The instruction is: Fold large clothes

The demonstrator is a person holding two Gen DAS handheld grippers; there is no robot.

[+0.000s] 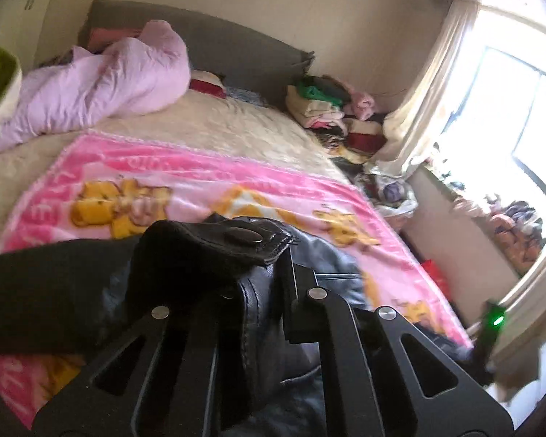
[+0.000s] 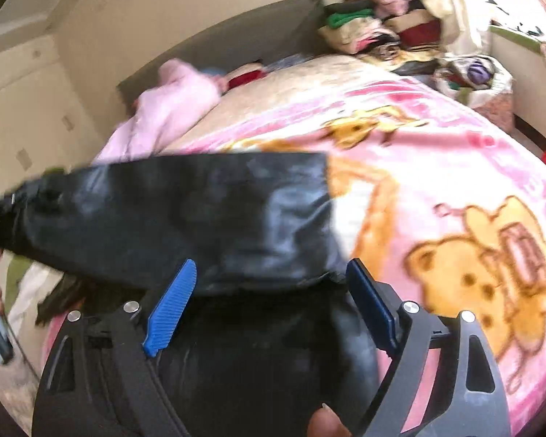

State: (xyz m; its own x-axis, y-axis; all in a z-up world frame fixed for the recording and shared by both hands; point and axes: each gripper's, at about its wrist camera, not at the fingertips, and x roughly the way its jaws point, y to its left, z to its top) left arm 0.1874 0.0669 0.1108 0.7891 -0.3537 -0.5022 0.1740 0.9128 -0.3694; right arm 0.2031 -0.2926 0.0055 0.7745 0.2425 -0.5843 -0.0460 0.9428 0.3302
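— How were the claws seen?

— The left gripper was clamped shut on the black leather jacket, a snap-button tab draped over its fingers. The right gripper was held wide apart, its blue pads pressing on nothing.

— And the jacket?

— It was seen stretched across the pink cartoon blanket on the bed. A crumpled pink quilt and a clothes pile were noted beyond.

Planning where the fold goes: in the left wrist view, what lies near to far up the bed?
Left gripper shut on black jacket → pink cartoon blanket → cream bedspread → pink duvet → grey headboard.
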